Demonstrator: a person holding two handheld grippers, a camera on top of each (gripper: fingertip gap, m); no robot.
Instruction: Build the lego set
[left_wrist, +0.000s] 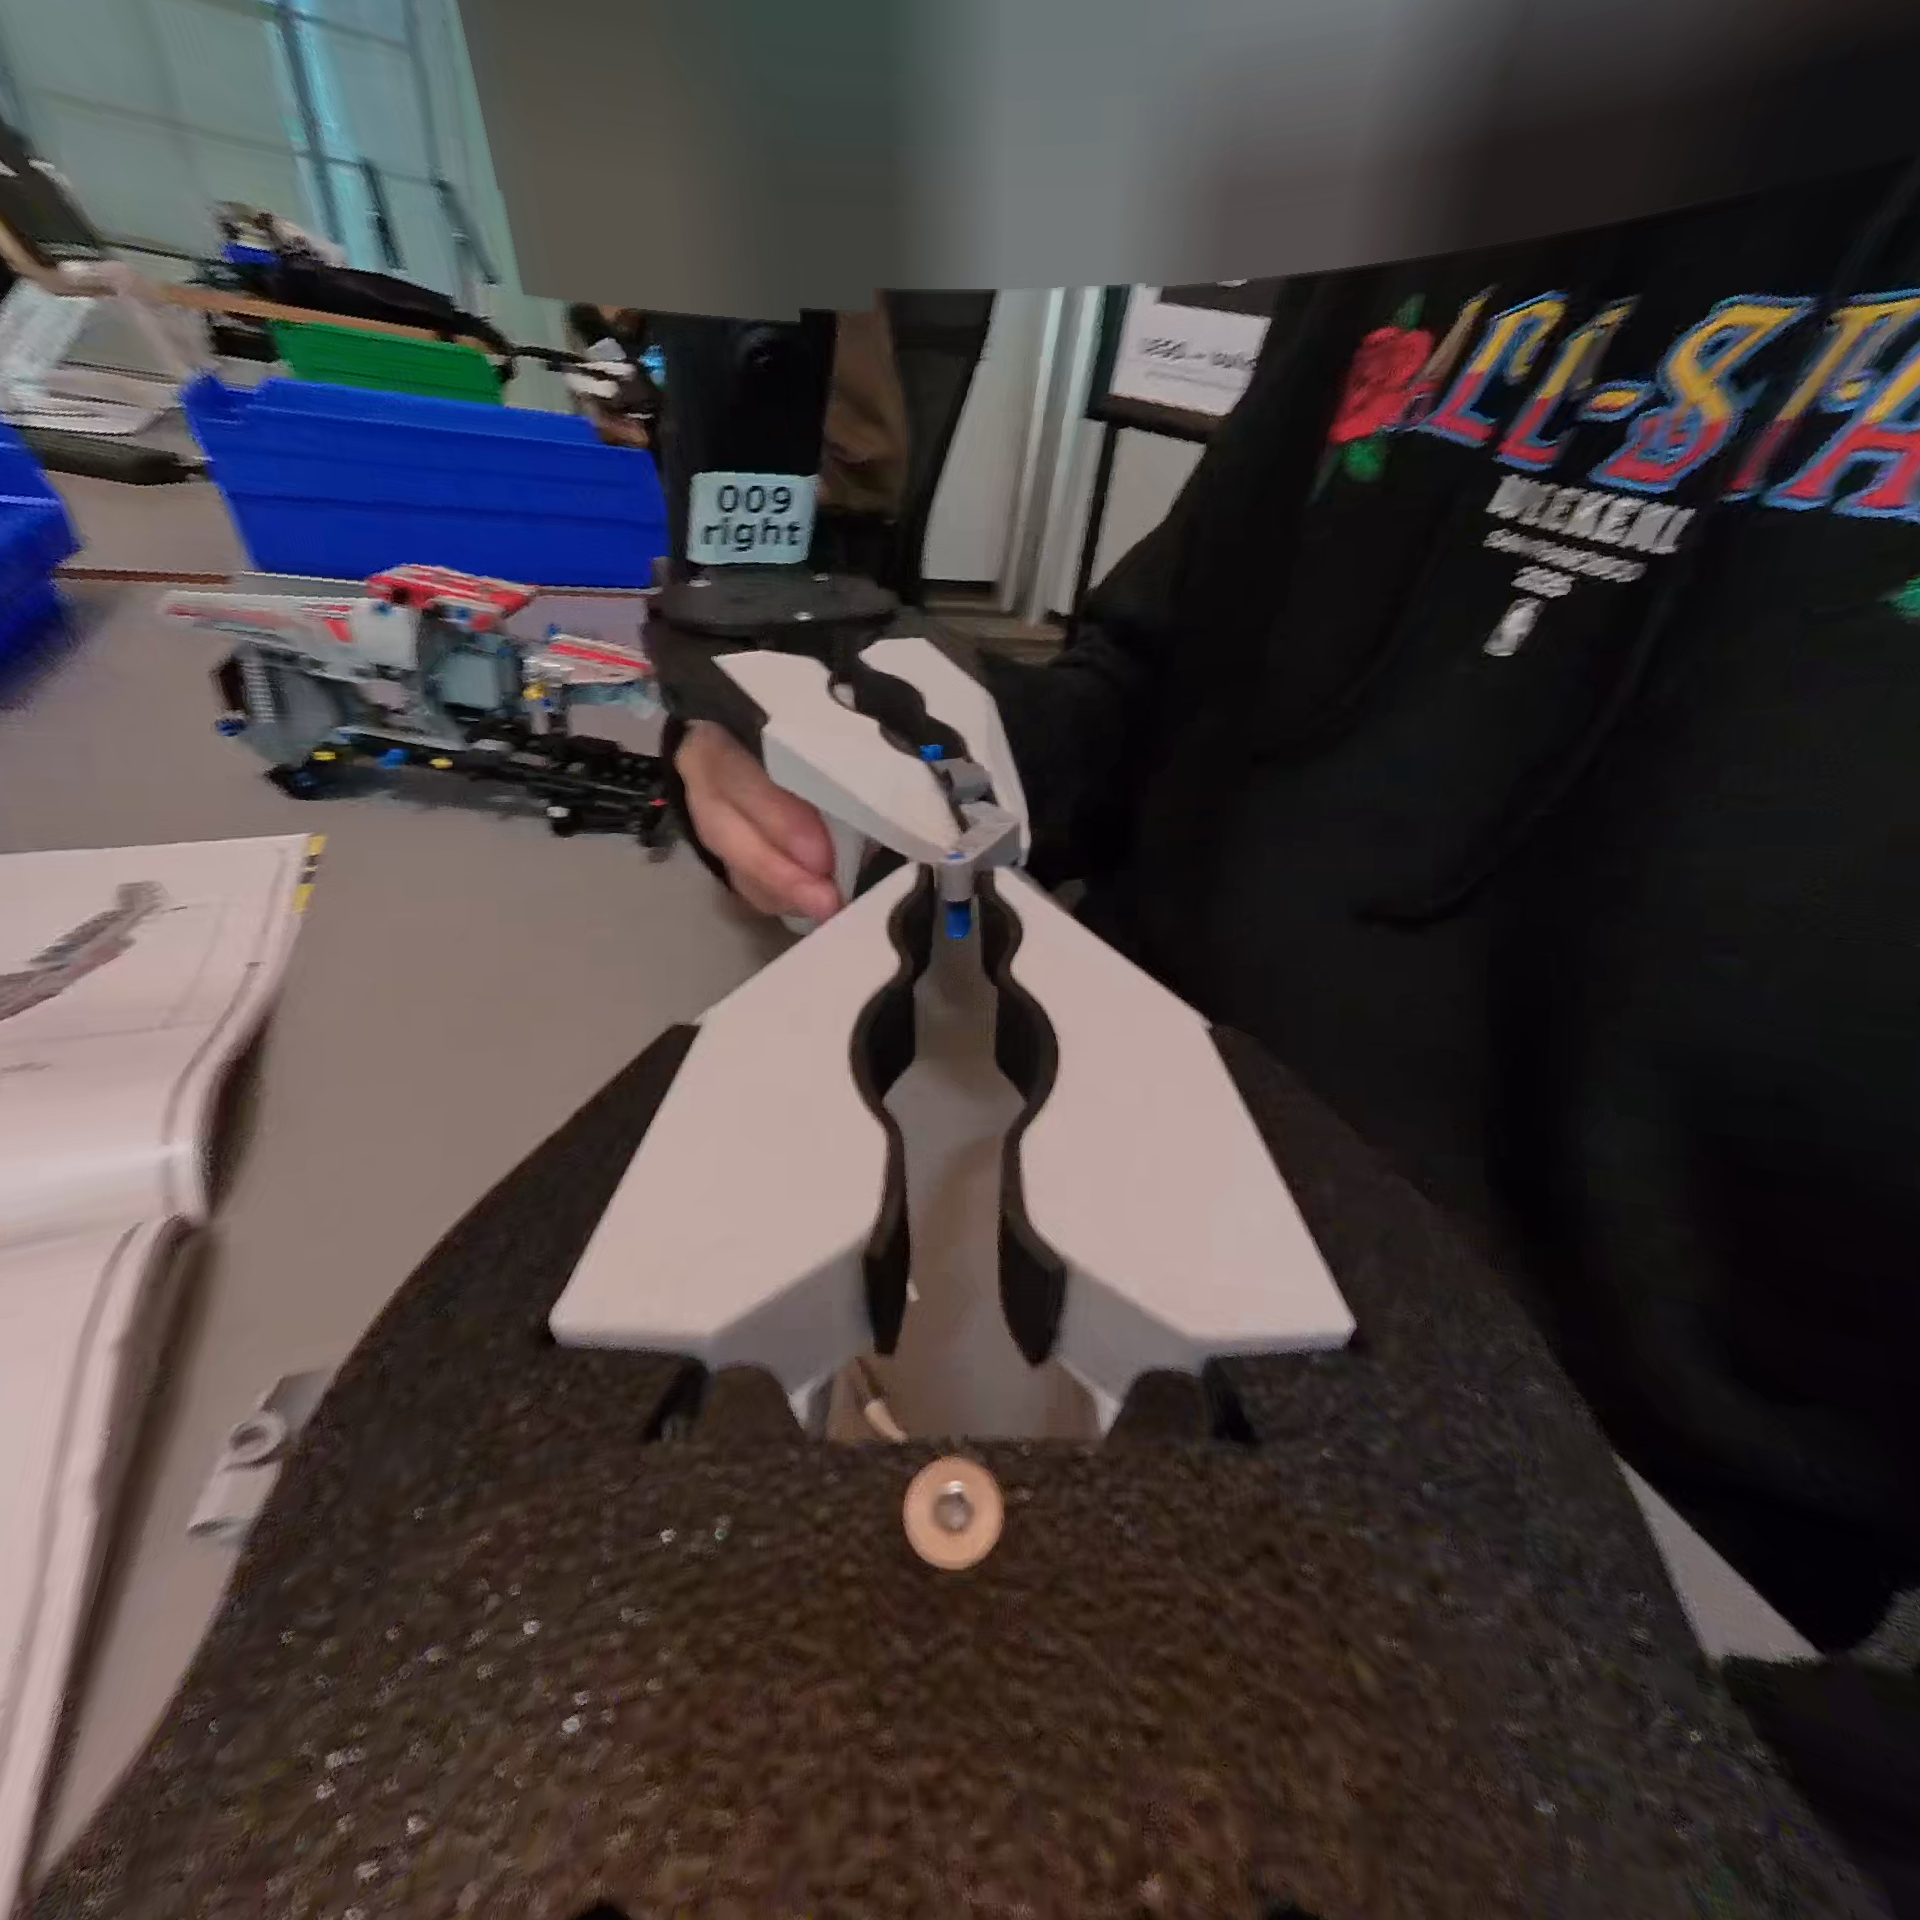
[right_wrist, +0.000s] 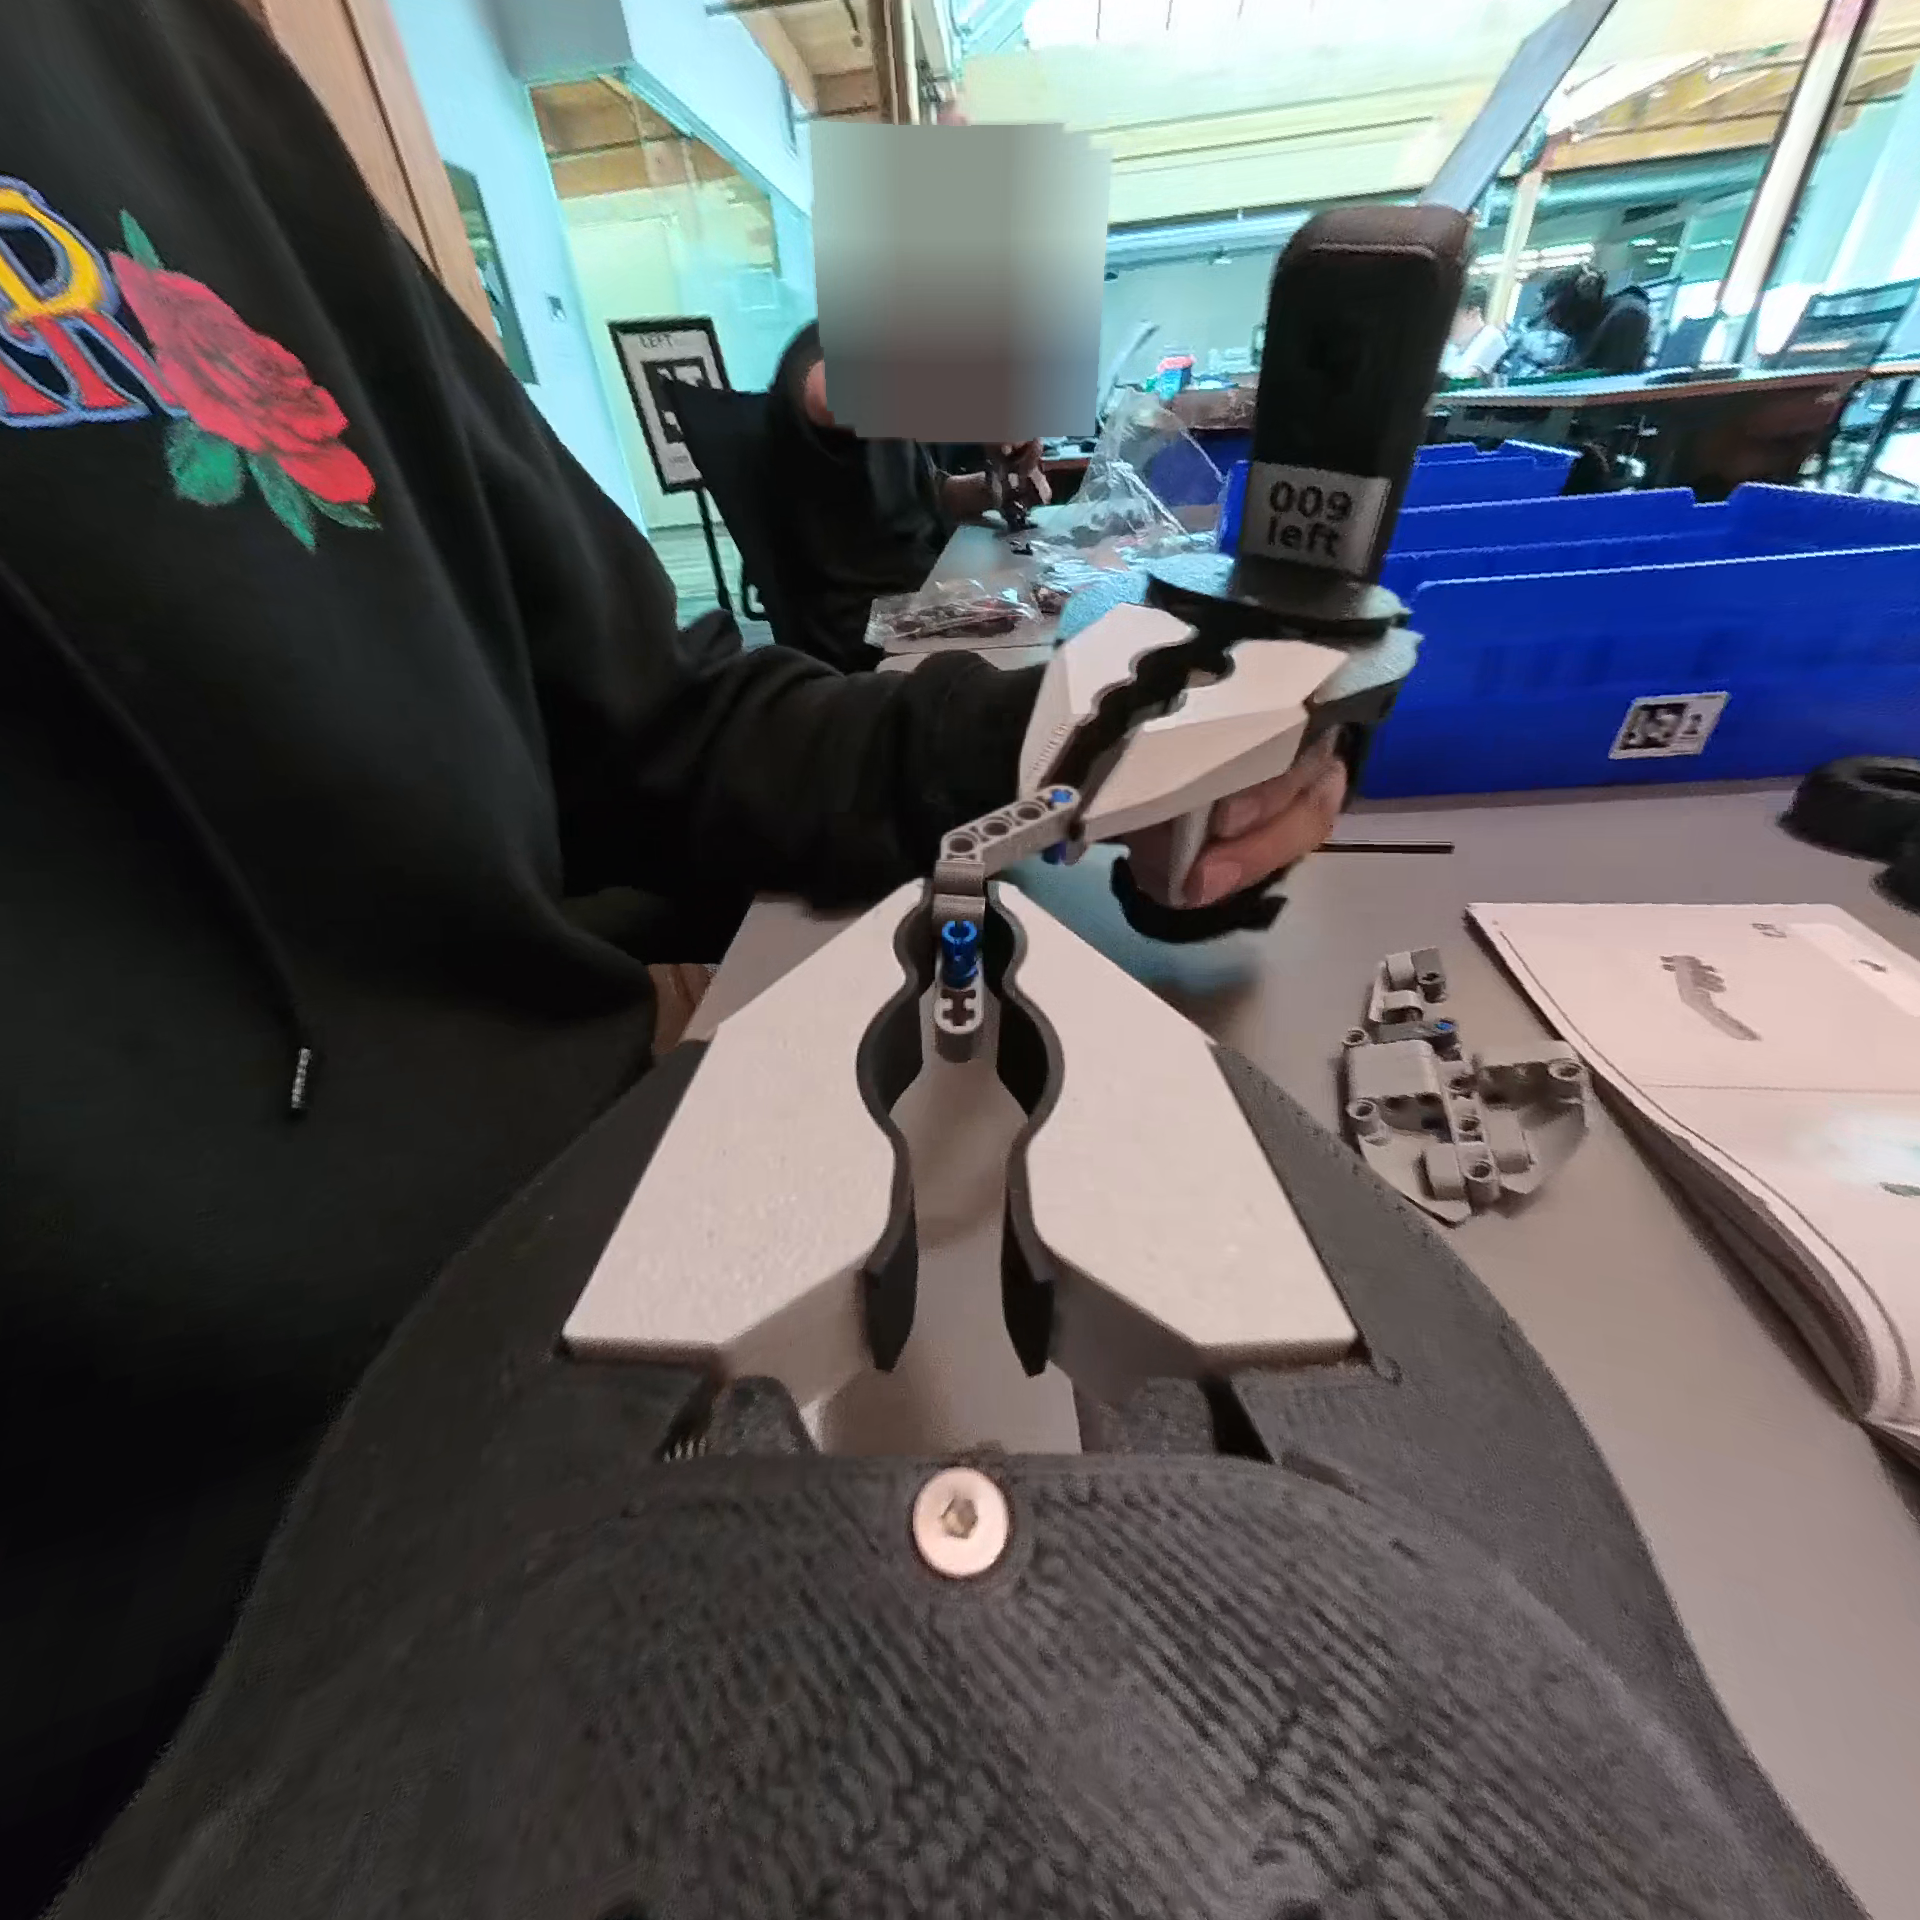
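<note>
Both jaws are clamped on one small lego sub-assembly held in the air between the two grippers, in front of the person's black hoodie. Left gripper pinches the short grey connector with the blue pin at its fingertips. Right gripper grips the same connector and blue pin between its pads. In the right wrist view, the left gripper also grasps one end of the grey lift-arm beam, which joins the connector at an angle. In the left wrist view, the right gripper closes on the beam end just above the left fingertips. A hand wraps each gripper's handle.

On the grey table, to the right of the right gripper, lies a separate grey lego assembly, just beside the open instruction booklet. The booklet appears at the left edge of the left wrist view. Farther back on the table stands the larger partly built model in grey, red and black. Blue bins stand behind it; the bins also fill the background of the right wrist view. A black tyre rests near the bins.
</note>
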